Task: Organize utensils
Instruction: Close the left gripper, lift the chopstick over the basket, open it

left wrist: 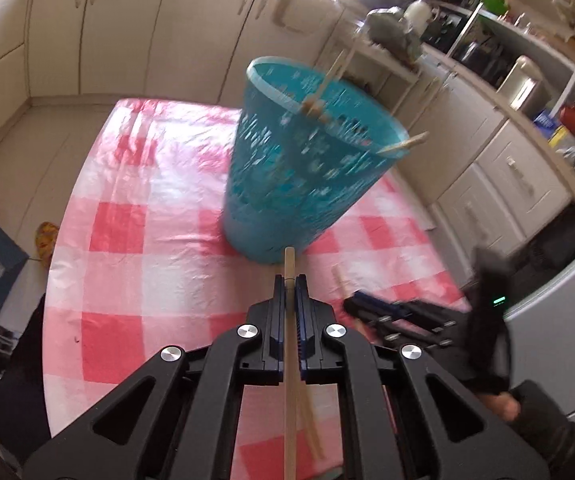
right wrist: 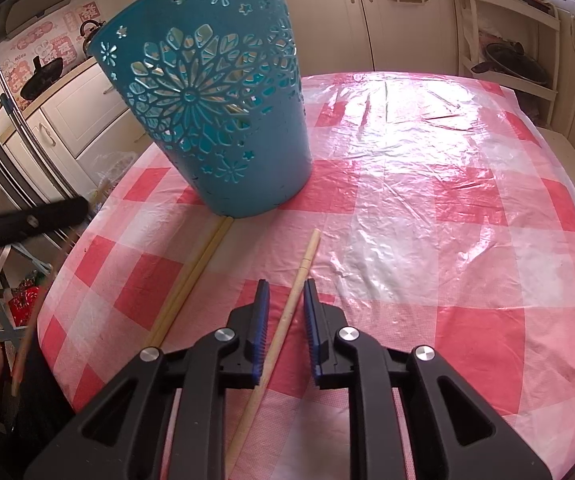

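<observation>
Checkered table (right wrist: 427, 200): chopstick (right wrist: 287, 312) points toward basket (right wrist: 215, 120).

left gripper (left wrist: 290, 280) and right gripper (right wrist: 285, 286): black angular linkage arms with triangular cut-outs, round silver screws at the pivots, blue ribbed pads lining the fingers. a small green light glows on the right gripper's black body.

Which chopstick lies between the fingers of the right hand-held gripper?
The single chopstick, which runs up between the open fingers of the right hand-held gripper. The pair of chopsticks lies side by side further left, outside the fingers, ending at the basket.
</observation>
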